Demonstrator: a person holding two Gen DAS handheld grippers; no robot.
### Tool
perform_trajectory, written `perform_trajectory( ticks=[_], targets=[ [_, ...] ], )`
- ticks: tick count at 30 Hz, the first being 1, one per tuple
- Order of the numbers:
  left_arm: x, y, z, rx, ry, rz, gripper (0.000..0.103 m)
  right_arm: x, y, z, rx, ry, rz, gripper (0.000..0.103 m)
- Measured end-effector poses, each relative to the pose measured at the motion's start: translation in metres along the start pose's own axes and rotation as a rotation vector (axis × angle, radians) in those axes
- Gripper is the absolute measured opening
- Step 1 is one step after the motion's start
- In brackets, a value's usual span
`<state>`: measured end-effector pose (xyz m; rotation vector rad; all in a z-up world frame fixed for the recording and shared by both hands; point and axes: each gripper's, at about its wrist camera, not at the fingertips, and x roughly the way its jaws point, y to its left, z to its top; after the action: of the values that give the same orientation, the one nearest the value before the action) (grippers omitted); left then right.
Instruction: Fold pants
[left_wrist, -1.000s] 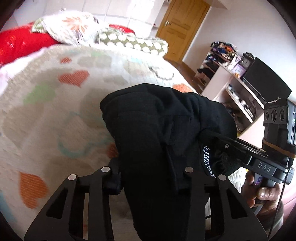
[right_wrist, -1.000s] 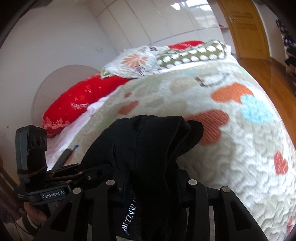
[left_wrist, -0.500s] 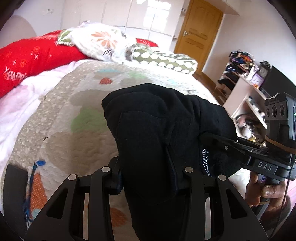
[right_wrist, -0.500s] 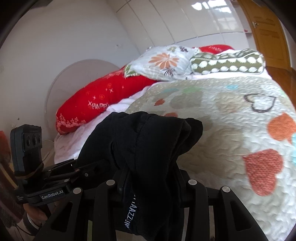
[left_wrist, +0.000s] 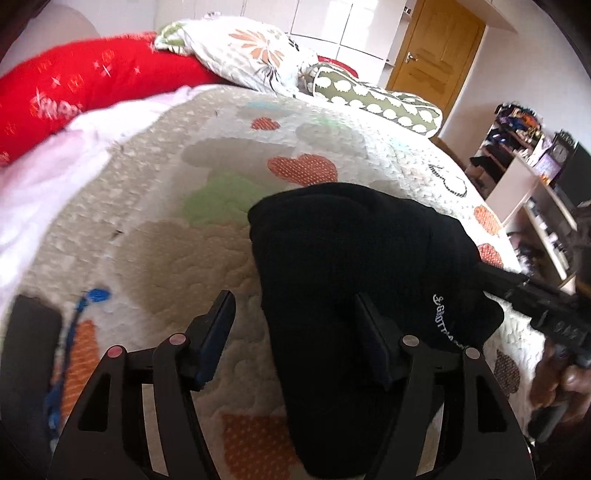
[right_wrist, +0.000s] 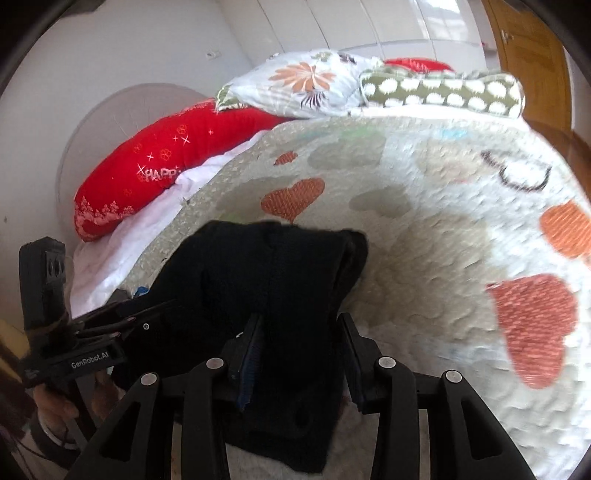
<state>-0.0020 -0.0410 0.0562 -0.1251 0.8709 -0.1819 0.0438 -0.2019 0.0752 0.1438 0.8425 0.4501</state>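
"GenRobot.AI" on left gripper (right_wrist: 122, 317); "HAPP" on red pillow (right_wrist: 147, 173).

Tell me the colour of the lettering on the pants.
White lettering on the black fabric pants, clearest in the left wrist view.

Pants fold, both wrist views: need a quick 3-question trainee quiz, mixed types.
1. True or false: the left tool is clamped tight on the black pants.
2. The right tool is: A) open and empty, B) shut on the pants, C) out of view.
3. Fill in: the quilt under the pants is patterned with ___.

Key:
1. False. It is open; its jaws have just been opening, and a gap shows beside the cloth.
2. B.
3. Hearts.
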Motion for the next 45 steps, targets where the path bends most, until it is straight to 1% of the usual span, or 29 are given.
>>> perform_trajectory(
  ticks=[2, 4, 6, 10, 14, 17, 18, 20, 23, 25, 28, 30, 31, 33, 35, 36, 38, 39, 40, 41, 42, 45],
  targets=[
    [-0.009, -0.003, -0.001, 0.017, -0.021, 0.020, 0.066, -0.012, 0.005, 0.004, -0.013, -0.036, -0.005, 0.038],
    [-0.016, -0.005, -0.003, 0.015, -0.034, 0.021, 0.066, -0.020, 0.011, 0.011, -0.016, -0.069, 0.009, 0.038],
    [-0.021, -0.006, -0.004, 0.010, -0.043, 0.015, 0.066, -0.019, 0.018, 0.017, -0.025, -0.076, 0.015, 0.038],
    [-0.023, -0.009, -0.009, 0.016, -0.041, 0.041, 0.066, -0.004, 0.034, 0.025, -0.068, -0.056, 0.019, 0.038],
    [-0.015, -0.011, -0.014, 0.023, -0.026, 0.049, 0.066, 0.016, 0.037, 0.026, -0.077, -0.018, 0.015, 0.038],
    [-0.008, -0.007, -0.020, 0.018, -0.026, 0.055, 0.066, 0.030, 0.031, 0.025, -0.063, 0.001, -0.016, 0.038],
    [-0.006, -0.005, -0.021, 0.009, -0.027, 0.048, 0.067, 0.037, 0.025, 0.024, -0.049, 0.014, -0.049, 0.038],
    [-0.004, -0.001, -0.023, -0.004, -0.038, 0.042, 0.074, 0.046, 0.016, 0.023, -0.027, 0.029, -0.055, 0.038],
    [0.000, 0.004, -0.027, -0.028, -0.044, 0.032, 0.077, 0.057, 0.005, 0.019, 0.017, 0.046, -0.037, 0.043],
    [-0.002, 0.005, -0.028, -0.049, -0.040, 0.030, 0.077, 0.052, 0.010, 0.021, -0.001, 0.050, -0.048, 0.043],
    [-0.012, 0.001, -0.028, -0.044, -0.042, 0.057, 0.077, 0.029, 0.021, 0.021, -0.051, 0.034, -0.071, 0.042],
    [-0.024, -0.003, -0.031, -0.036, -0.062, 0.068, 0.077, 0.010, 0.030, 0.016, -0.086, 0.010, -0.053, 0.043],
    [-0.030, -0.005, -0.033, -0.034, -0.071, 0.075, 0.077, 0.002, 0.035, 0.011, -0.117, 0.014, -0.027, 0.044],
    [-0.037, -0.007, -0.037, -0.035, -0.082, 0.088, 0.077, 0.001, 0.040, 0.001, -0.160, 0.056, -0.017, 0.044],
    [-0.043, -0.010, -0.043, -0.042, -0.082, 0.099, 0.077, 0.015, 0.039, -0.016, -0.195, 0.143, -0.025, 0.044],
    [-0.047, -0.012, -0.046, -0.042, -0.081, 0.106, 0.077, 0.022, 0.037, -0.023, -0.209, 0.159, -0.033, 0.044],
    [-0.059, -0.016, -0.051, -0.023, -0.095, 0.128, 0.077, 0.023, 0.030, -0.029, -0.210, 0.135, -0.064, 0.044],
    [-0.065, -0.018, -0.053, -0.008, -0.110, 0.144, 0.077, 0.021, 0.027, -0.027, -0.185, 0.148, -0.081, 0.044],
    [-0.073, -0.021, -0.054, 0.006, -0.130, 0.162, 0.077, 0.013, 0.024, -0.023, -0.139, 0.155, -0.077, 0.044],
    [-0.080, -0.023, -0.055, 0.014, -0.149, 0.181, 0.077, 0.006, 0.023, -0.020, -0.117, 0.138, -0.068, 0.044],
    [-0.086, -0.024, -0.055, 0.015, -0.165, 0.191, 0.077, -0.006, 0.024, -0.017, -0.104, 0.102, -0.063, 0.044],
    [-0.100, -0.029, -0.054, 0.002, -0.204, 0.202, 0.077, -0.047, 0.035, -0.010, -0.097, -0.028, -0.097, 0.046]
  ],
)
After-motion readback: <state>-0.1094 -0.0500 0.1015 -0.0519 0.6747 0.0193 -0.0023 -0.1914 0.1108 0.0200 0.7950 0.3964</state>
